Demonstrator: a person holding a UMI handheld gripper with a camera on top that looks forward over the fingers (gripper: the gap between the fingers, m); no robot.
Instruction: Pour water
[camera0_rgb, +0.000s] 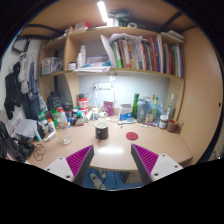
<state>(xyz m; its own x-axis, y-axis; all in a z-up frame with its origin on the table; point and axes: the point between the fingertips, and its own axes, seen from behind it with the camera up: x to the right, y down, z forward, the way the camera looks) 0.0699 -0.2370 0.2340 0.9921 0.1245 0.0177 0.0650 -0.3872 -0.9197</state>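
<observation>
Purple pads on both fingers of the gripper (112, 160), spread well apart, nothing held between them. Light wooden desk (115, 150) fills the gap between the fingers and runs beyond them. Dark cup (101, 131) stands on the desk ahead of the fingers, slightly toward the left finger, apart from both. Small red round thing (131, 135) lies on the desk ahead, nearer the right finger. Beyond these, along the back of the desk, a cluttered row: bottles and containers, incl. a red-capped bottle (82, 103) on the left side and a green bottle (136, 104) on the right side. Can't tell which container holds the water. More jars further right near the desk end, too small to tell apart. Cables and clutter on the desk off the left finger. High above and beyond the fingers a wooden shelf (120, 72) with a row of upright books (145, 52); a white bottle (81, 55) on the shelf further left. Ceiling strip light (102, 10) lit at the top.
</observation>
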